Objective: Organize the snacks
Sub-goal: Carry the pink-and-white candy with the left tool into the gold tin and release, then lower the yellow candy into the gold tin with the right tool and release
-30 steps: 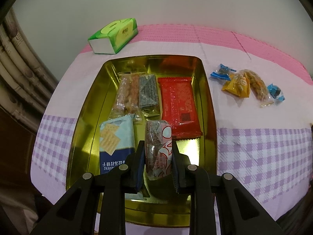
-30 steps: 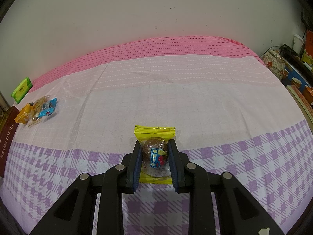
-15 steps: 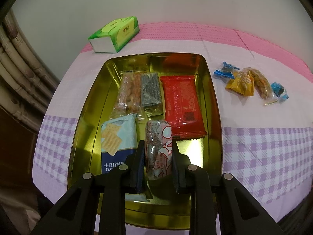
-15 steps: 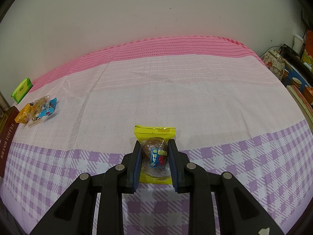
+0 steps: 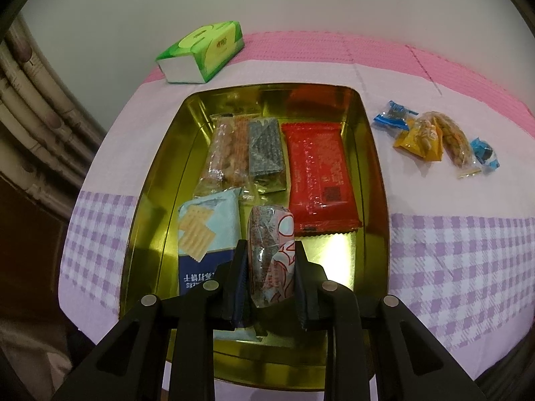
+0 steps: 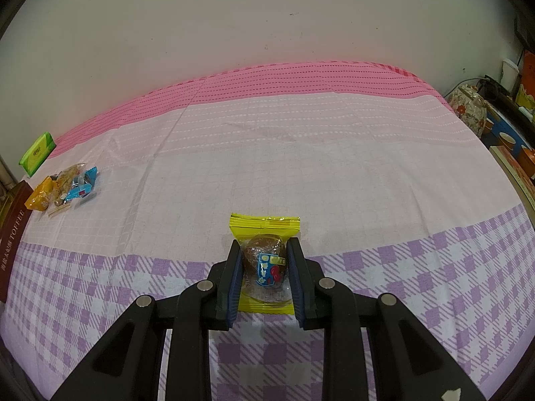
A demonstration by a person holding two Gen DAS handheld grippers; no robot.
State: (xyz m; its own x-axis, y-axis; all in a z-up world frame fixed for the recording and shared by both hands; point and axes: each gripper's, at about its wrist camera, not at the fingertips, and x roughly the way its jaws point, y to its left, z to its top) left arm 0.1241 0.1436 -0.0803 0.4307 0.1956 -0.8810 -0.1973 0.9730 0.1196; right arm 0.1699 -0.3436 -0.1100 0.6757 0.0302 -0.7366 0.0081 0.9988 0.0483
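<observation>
Below, left fingers [image 5: 241, 264] pinching crinkly snack roll [image 5: 271, 254] (over glossy gold tray [image 5: 150, 200]), right fingers [image 6: 234, 267] clamping yellow plastic packet [image 6: 264, 230]

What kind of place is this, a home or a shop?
Most likely a home, at a table. A pink and purple checked tablecloth covers it, a green tissue pack lies by the wall, and household clutter with a floral jar stands at the right edge.
</observation>
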